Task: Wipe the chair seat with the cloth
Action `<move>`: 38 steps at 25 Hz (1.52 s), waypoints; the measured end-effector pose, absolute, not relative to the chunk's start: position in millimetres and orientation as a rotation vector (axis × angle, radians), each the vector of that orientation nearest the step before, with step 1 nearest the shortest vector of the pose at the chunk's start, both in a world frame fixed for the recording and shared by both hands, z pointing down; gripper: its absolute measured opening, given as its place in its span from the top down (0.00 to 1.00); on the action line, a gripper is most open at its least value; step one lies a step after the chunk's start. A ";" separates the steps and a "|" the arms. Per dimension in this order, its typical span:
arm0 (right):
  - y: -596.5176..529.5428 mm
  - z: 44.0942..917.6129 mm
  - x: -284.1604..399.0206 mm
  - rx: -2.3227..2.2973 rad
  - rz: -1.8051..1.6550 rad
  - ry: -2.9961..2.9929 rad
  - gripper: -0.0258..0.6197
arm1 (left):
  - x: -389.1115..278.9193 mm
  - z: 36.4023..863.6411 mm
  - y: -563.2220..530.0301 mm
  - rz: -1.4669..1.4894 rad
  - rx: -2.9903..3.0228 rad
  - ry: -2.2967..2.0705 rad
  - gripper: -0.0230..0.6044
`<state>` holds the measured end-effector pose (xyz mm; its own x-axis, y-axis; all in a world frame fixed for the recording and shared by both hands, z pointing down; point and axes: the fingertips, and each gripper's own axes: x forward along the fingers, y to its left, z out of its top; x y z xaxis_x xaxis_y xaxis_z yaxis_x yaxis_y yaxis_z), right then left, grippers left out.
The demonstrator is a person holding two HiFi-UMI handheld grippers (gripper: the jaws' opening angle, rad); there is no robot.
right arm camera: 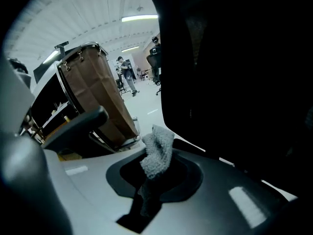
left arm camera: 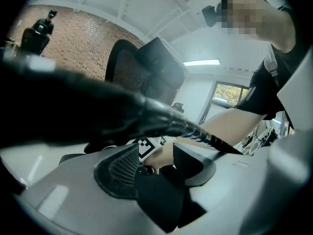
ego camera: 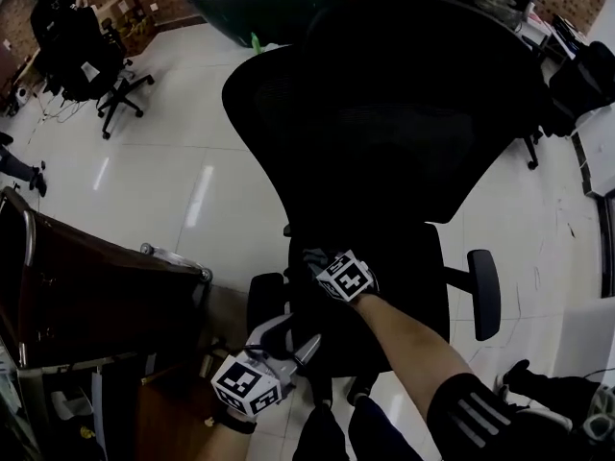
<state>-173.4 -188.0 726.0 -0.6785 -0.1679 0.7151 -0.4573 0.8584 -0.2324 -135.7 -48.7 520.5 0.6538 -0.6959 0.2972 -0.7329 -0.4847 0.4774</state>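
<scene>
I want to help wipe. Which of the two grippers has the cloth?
The right gripper: its jaws pinch the grey fuzzy cloth. The left gripper has its jaws apart, holding nothing.

cloth [right arm camera: 156,153]: grey, nubby terry-like weave, matt. chair back [ego camera: 384,133]: black mesh, matt. floor [ego camera: 192,190]: pale, glossy, reflective. left gripper [left arm camera: 155,163] pads [left arm camera: 122,168]: dark, grid-textured; shell smooth grey plastic, slight sheen. far wall [left arm camera: 73,48]: rough brick.
</scene>
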 end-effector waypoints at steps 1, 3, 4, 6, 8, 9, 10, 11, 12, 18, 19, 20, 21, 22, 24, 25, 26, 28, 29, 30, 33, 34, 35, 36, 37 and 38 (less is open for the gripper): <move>-190.9 738.2 -176.6 0.437 0.504 -2.289 0.88 | -136.8 521.9 -52.7 0.073 2.290 -1.112 0.58; -192.9 758.7 -181.9 0.391 0.465 -2.260 0.88 | -136.4 524.6 -59.4 0.053 2.285 -1.125 0.58; -192.9 767.3 -184.2 0.364 0.438 -2.249 0.88 | -135.2 525.9 -62.1 0.046 2.287 -1.128 0.58; -192.2 784.5 -189.8 0.314 0.366 -2.233 0.88 | -135.1 530.6 -65.0 0.038 2.293 -1.126 0.58; -191.6 798.5 -198.9 0.271 0.299 -2.223 0.88 | -138.4 537.6 -66.9 0.036 2.292 -1.130 0.57; -191.4 804.4 -203.2 0.255 0.274 -2.219 0.88 | -140.0 541.2 -68.0 0.038 2.289 -1.134 0.57; -191.2 809.4 -206.3 0.243 0.257 -2.218 0.88 | -140.9 544.3 -69.0 0.038 2.287 -1.137 0.57; -190.7 813.3 -207.8 0.238 0.252 -2.222 0.88 | -141.1 546.8 -69.6 0.038 2.284 -1.138 0.57; -190.2 815.5 -208.1 0.238 0.259 -2.231 0.88 | -140.8 549.1 -69.7 0.037 2.282 -1.137 0.57; -202.5 823.8 -181.3 0.247 0.176 -2.200 0.88 | -132.2 561.1 -75.8 0.060 2.279 -1.119 0.57; -208.7 828.3 -168.9 0.257 0.135 -2.164 0.88 | -128.8 560.3 -76.9 0.060 2.283 -1.112 0.57; -216.5 832.9 -154.3 0.270 0.104 -2.125 0.88 | -125.1 559.1 -78.3 0.061 2.290 -1.104 0.57; -225.0 837.0 -137.7 0.286 0.087 -2.087 0.88 | -121.1 558.0 -79.8 0.061 2.298 -1.096 0.57; -233.7 840.2 -119.6 0.306 0.085 -2.055 0.88 | -117.0 557.2 -81.3 0.060 2.305 -1.089 0.57; -249.6 844.9 -79.7 0.359 0.099 -2.003 0.88 | -109.0 556.4 -83.5 0.056 2.313 -1.076 0.57; -256.3 846.5 -58.3 0.387 0.108 -1.981 0.88 | -104.8 556.3 -84.2 0.056 2.317 -1.069 0.57; -262.2 847.4 -36.4 0.414 0.115 -1.961 0.88 | -100.6 556.7 -84.8 0.056 2.320 -1.060 0.57; -272.3 846.9 6.1 0.466 0.124 -1.926 0.88 | -92.2 558.6 -85.5 0.060 2.327 -1.039 0.57; -276.4 845.4 25.9 0.492 0.127 -1.909 0.88 | -88.6 559.8 -85.5 0.063 2.328 -1.029 0.57; -279.7 843.3 44.5 0.519 0.130 -1.892 0.88 | -85.5 560.7 -85.2 0.065 2.329 -1.020 0.57; -288.3 835.8 92.5 0.595 0.140 -1.830 0.88 | -79.1 558.6 -85.6 0.063 2.335 -1.002 0.57; -290.4 833.8 106.3 0.617 0.142 -1.808 0.88 | -77.2 557.2 -85.7 0.061 2.339 -0.997 0.57; -291.4 832.3 119.1 0.636 0.145 -1.786 0.88 | -75.6 556.2 -85.4 0.061 2.343 -0.993 0.57; -291.9 831.3 130.2 0.652 0.147 -1.766 0.88 | -74.4 555.5 -84.9 0.063 2.346 -0.990 0.57; -292.3 830.5 138.5 0.665 0.146 -1.750 0.88 | -73.9 554.6 -84.4 0.064 2.348 -0.989 0.57; -292.5 829.6 143.3 0.674 0.146 -1.739 0.88 | -74.0 553.4 -83.6 0.066 2.351 -0.989 0.57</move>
